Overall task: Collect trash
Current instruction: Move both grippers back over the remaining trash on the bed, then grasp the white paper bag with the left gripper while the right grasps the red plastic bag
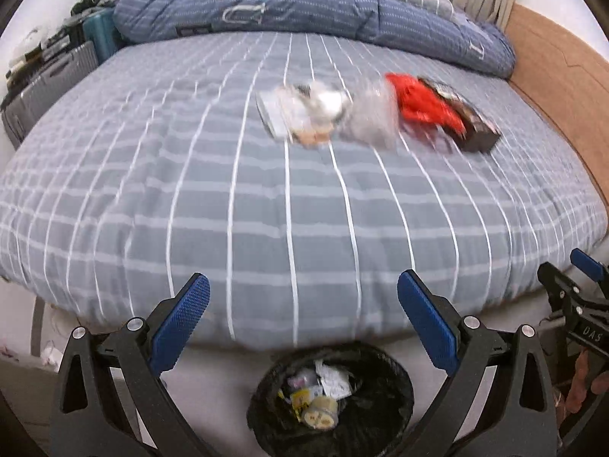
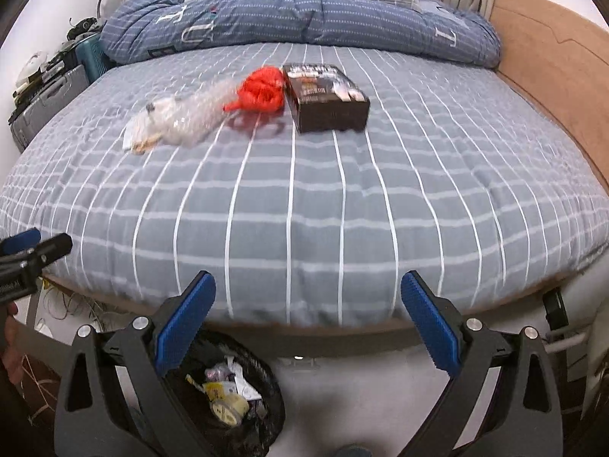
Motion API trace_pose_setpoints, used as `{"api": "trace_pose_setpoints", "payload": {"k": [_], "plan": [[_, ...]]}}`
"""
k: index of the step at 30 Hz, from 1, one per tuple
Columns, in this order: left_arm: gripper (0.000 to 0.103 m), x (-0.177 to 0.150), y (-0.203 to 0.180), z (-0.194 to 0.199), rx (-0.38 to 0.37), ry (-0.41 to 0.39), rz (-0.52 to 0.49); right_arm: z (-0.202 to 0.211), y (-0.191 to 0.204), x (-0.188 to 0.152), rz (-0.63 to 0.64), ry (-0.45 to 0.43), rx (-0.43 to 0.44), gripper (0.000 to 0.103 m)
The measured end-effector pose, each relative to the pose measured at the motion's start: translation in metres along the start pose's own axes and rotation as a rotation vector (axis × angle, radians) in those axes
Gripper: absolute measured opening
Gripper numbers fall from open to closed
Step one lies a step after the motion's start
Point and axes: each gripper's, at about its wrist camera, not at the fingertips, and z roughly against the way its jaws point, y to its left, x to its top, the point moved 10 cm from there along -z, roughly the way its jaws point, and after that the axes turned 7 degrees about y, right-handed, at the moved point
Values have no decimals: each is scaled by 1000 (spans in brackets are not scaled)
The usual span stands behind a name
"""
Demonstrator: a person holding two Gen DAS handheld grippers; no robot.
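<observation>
Right now both my tools are spread wide and hold nothing: the left tool (image 1: 303, 293) and the right tool (image 2: 308, 293) hang off the foot of the bed (image 2: 304, 198). Trash lies well ahead on the bedcover: a dark box (image 2: 327, 97), a red bag (image 2: 262, 89) touching its left side, crumpled clear plastic (image 2: 190, 116), and pale wrappers (image 1: 300, 108) (blurred in the left view). Below, the black-lined trash bin (image 1: 380, 388) sits on the floor between my left tool's fingers, with scraps inside it.
</observation>
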Motion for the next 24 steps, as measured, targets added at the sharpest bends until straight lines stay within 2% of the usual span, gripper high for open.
{"api": "trace_pose_setpoints", "payload": {"k": [11,17,21,24], "plan": [[97,94,12,-33,32,-24,13,-31,20,101,57,-54,4,94],[97,127,21,-57,36,-13,43,-51,31,145,95,-71,-2,93],[97,147,21,-75,34,0,50,-69,38,175,117,-74,-9,89],[97,160,20,-91,49,18,40,-84,47,194,122,-71,17,84]]}}
